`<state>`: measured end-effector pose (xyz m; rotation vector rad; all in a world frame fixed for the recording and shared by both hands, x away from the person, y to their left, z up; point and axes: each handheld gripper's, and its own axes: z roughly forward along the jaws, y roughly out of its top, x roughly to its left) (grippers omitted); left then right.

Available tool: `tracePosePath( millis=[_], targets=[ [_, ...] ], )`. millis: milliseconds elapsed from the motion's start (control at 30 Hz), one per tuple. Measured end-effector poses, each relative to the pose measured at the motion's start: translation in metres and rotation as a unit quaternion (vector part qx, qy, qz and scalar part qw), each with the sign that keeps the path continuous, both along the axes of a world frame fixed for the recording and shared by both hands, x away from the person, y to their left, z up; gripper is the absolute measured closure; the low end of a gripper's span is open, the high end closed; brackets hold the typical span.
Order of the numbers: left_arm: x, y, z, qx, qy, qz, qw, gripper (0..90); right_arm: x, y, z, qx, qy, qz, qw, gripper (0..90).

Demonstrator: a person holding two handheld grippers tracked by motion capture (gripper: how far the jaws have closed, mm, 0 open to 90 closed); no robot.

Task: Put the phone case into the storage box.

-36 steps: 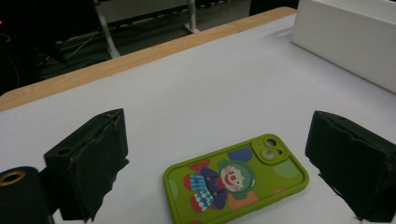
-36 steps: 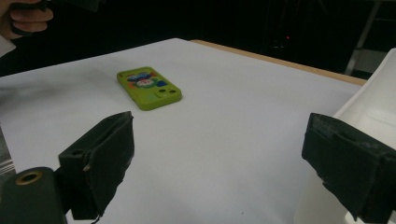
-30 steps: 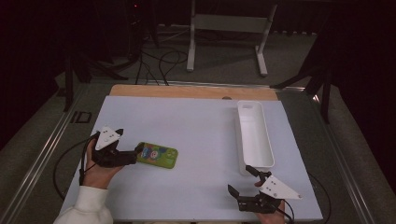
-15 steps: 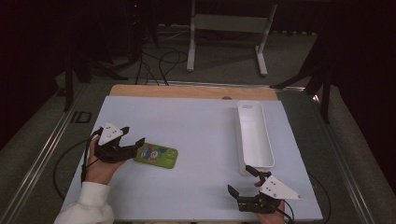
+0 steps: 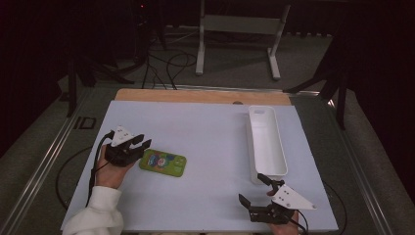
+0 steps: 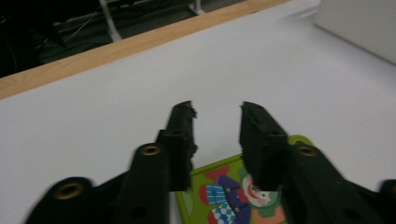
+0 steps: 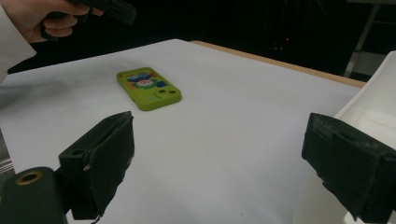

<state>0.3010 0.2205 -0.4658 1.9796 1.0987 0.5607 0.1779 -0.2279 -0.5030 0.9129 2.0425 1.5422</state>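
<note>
Above the phone case's (image 5: 163, 163) left end, left tool (image 5: 141, 145) hovers, seemingly clear.

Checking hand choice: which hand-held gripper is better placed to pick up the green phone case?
Left hand-held gripper: it hovers at the green phone case; the right hand-held gripper is far off.

Bare mat between green phone case (image 5: 162, 163) and white tray (image 5: 267, 142); tray walls block right side
</note>
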Motion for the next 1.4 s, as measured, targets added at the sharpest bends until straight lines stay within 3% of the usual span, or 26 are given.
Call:
tracePosePath(
  millis=[33,67,133,200,667,1400],
  targets=[
    [0.001,0.0,-0.001,0.002,0.002,0.001,1.0,68.6,0.0,0.0,0.0,0.0,0.0,0.0,1.0,9.3],
    [0.004,0.0,-0.003,0.003,0.006,0.003,1.0,79.3,0.0,0.0,0.0,0.0,-0.001,0.0,1.0,9.3],
    [0.005,0.0,-0.005,0.004,0.01,0.007,0.9999,88.6,0.0,0.0,0.0,0.0,-0.001,0.0,1.0,9.3],
    [0.008,0.0,-0.007,0.004,0.019,0.011,0.9998,90.0,0.0,0.0,0.0,0.0,-0.001,0.0,1.0,9.3],
    [0.022,0.005,-0.016,0.005,0.036,0.038,0.9986,90.0,0.0,0.001,0.0,0.001,-0.001,0.002,1.0,9.4],
    [0.041,-0.005,-0.044,0.023,0.078,0.026,0.9963,90.0,-0.001,0.0,0.0,0.001,-0.001,0.002,1.0,9.4]
  ],
)
